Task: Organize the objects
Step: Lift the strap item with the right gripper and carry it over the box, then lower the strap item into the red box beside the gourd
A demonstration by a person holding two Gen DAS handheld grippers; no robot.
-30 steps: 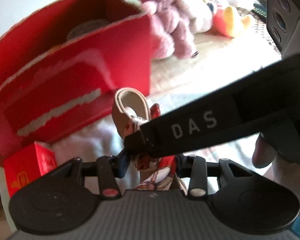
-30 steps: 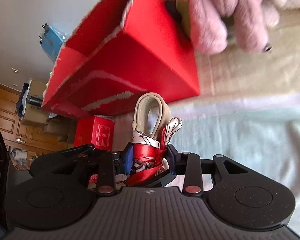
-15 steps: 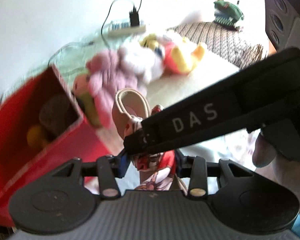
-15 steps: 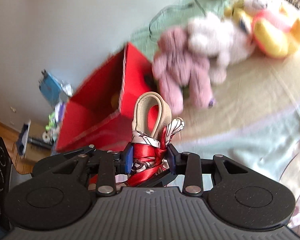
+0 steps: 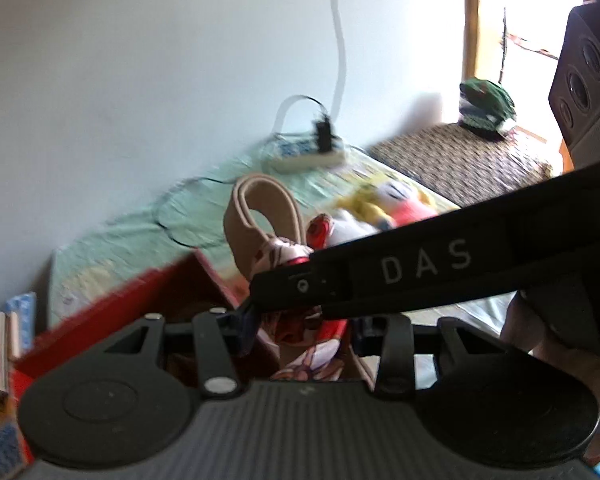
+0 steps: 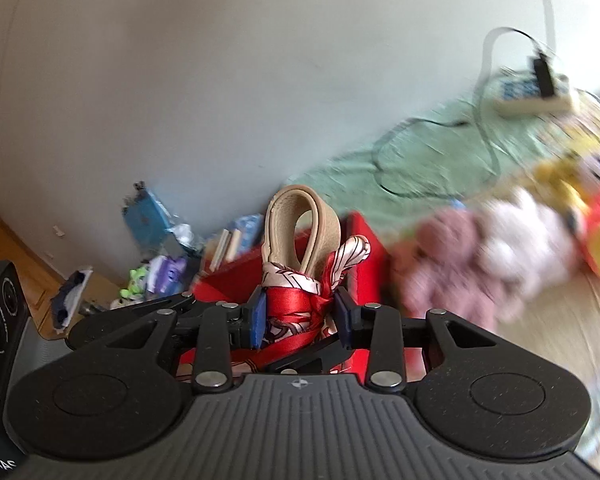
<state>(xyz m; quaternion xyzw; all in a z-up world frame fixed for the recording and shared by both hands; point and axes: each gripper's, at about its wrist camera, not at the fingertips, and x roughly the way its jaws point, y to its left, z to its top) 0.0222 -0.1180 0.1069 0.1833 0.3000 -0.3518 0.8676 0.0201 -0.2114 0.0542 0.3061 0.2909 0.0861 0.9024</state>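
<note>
1. Box first: the red box (image 5: pixel 112 312) lies at eight o'clock in the left wrist view. Its open top faces up, and its dim inside cannot be read.
2. Centre: the scarf-wrapped strap (image 5: pixel 260 216), a tan loop bound in red and white satin, is held in the air at the middle of both views. It is above the box's near rim and not inside it.
3. The left gripper (image 5: pixel 304 320) has its fingers narrow on either side of the strap's wrapping. A black bar marked DAS crosses in front, so I cannot tell whether they actually pinch.
4. The right gripper (image 6: pixel 300 312) has both blue pads pressed into the red satin, so it is clamped on the strap.
5. Right side: the plush toys (image 6: pixel 480 248) lie loose on the bed at three o'clock, well apart from the box. A power strip (image 6: pixel 532 92) lies at one o'clock.
6. Judgement: the task is part-way done. The strap looks about to go into the box. After that, the toys probably remain to be gathered, though that is a guess from how they lie.
</note>
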